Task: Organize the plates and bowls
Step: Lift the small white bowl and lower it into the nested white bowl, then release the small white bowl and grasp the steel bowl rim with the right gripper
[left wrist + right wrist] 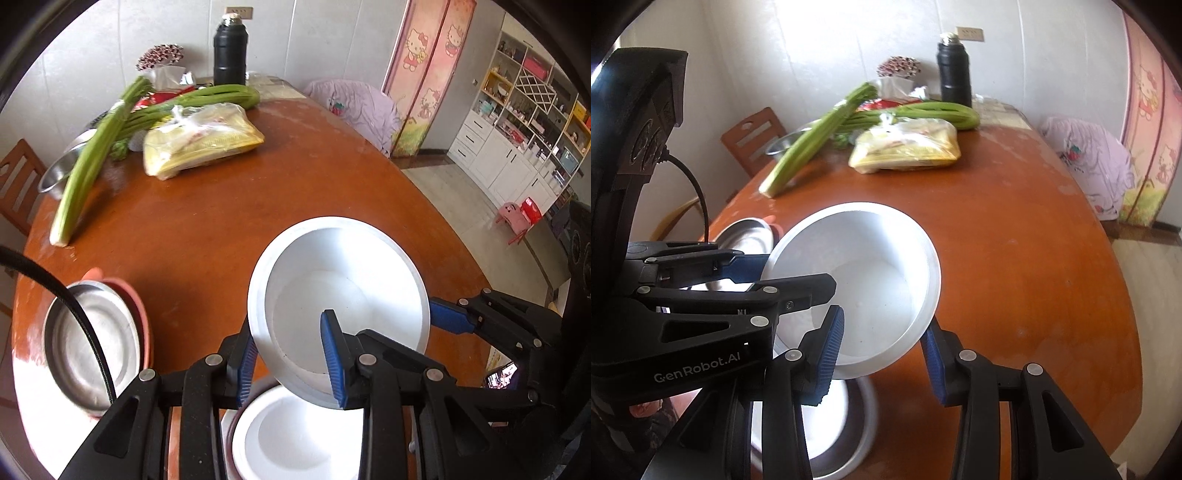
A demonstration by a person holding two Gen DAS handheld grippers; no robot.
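While both grippers hang tilted down over the round wooden table [295, 173], the count and poses read thus:

White bowls: 2. 1 white bowl [343, 295] is tilted in the air between the grippers; a 2nd white bowl [295, 439] sits below it near the table's front edge, on what looks like a grey plate, partly hidden.

Steel dishes: 1 shallow steel dish [92, 343] at the front left, nested in a reddish plate [142, 325]; 1 steel basin [61, 170] at the far left, under the celery.

Other items: 2 celery bunches [92, 162], 1 plastic bag of food [201, 140], 1 black flask [229, 53].

Left gripper [291, 360]: pointing steeply down, jaws narrow, blue pads clamped on the lifted bowl's near-left rim, 1 pad inside and 1 outside.

Right gripper [882, 354]: angled down, jaws narrow, pinching the same bowl's right rim, 1 pad inside and 1 outside.

Bowl's place: off the table, directly above the 2nd bowl.
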